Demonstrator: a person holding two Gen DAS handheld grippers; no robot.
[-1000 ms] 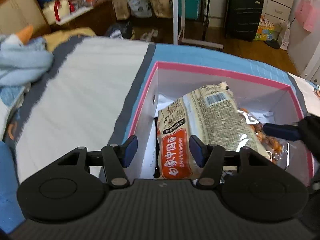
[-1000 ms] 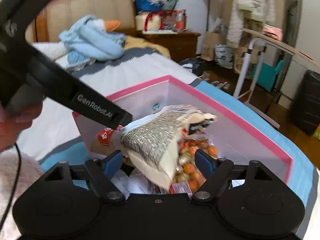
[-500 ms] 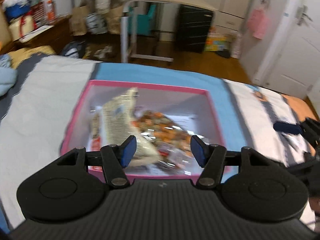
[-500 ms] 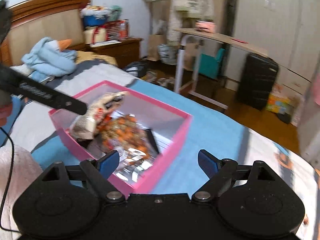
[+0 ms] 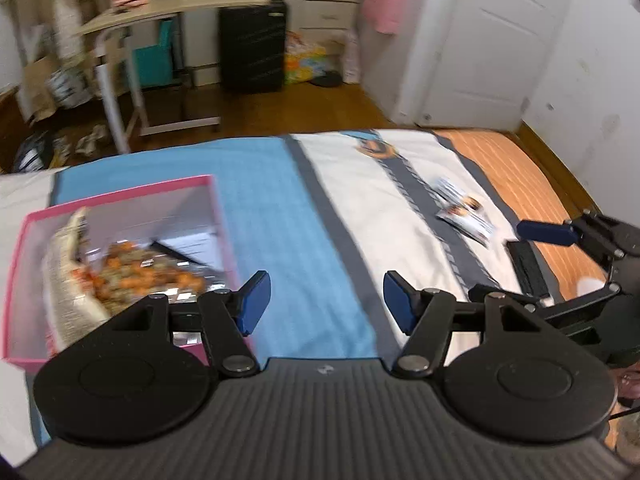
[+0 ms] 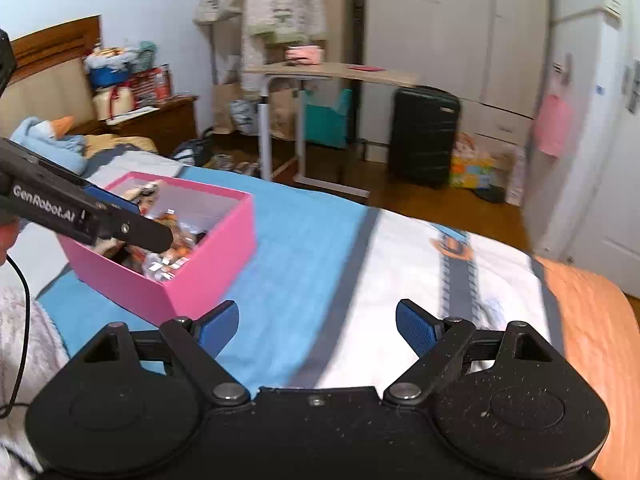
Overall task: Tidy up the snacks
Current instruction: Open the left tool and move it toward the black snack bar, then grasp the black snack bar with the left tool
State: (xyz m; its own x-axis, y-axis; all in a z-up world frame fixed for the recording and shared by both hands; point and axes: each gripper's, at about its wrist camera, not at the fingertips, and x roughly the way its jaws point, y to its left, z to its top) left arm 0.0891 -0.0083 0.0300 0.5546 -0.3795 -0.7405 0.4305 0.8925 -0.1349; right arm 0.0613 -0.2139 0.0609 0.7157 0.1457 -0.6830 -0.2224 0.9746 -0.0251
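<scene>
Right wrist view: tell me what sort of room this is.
A bedroom, most likely: a bed with a wooden headboard, a wardrobe and a nightstand. The pink box sits on the bed.

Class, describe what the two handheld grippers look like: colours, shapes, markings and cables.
The left gripper and right gripper are matte black, each with two round discs, angular linkages and blue textured fingers. White "GenRobot.AI" lettering marks the left gripper's side, and a thin black cable hangs beneath it.
</scene>
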